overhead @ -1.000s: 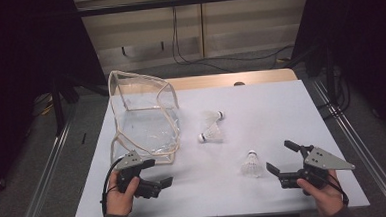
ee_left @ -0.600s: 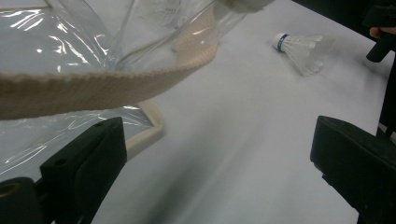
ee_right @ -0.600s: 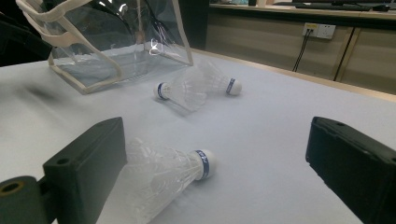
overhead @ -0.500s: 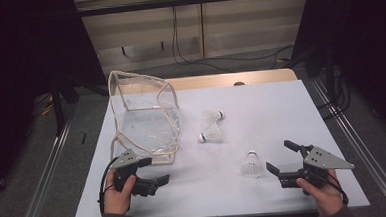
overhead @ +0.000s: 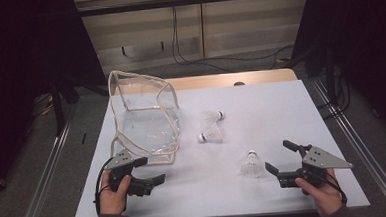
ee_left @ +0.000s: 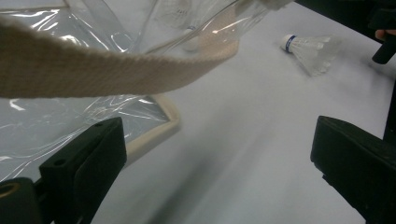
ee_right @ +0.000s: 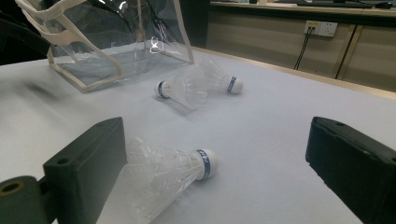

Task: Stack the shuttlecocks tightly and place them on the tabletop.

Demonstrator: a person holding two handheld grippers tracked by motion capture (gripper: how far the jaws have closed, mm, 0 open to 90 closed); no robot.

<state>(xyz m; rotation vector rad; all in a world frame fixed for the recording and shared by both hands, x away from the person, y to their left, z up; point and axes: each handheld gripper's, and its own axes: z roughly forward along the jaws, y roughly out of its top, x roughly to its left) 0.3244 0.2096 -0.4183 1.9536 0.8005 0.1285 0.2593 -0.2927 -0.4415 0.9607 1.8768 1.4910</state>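
A clear plastic bag (overhead: pixel 144 116) with beige trim stands open at the table's left. Two shuttlecocks (overhead: pixel 213 116) (overhead: pixel 211 134) lie side by side at mid-table, and a third shuttlecock (overhead: pixel 251 164) lies nearer the front. My left gripper (overhead: pixel 151 170) is open just in front of the bag's near corner, holding nothing. Its own view has the bag's beige strap (ee_left: pixel 93 70) crossing above its jaws. My right gripper (overhead: pixel 277 155) is open right of the third shuttlecock (ee_right: pixel 163 179), which lies beside its left jaw, cork pointing into the gap.
The white table (overhead: pixel 260 100) has bare room at the right and back. Its front edge runs just under both hands. Metal rails (overhead: pixel 44 166) flank the table on the floor. A far shuttlecock (ee_left: pixel 310 49) shows beyond the left gripper's jaws.
My left hand and gripper have drifted slightly left near the bag's front corner. The right gripper and the shuttlecocks have stayed put.
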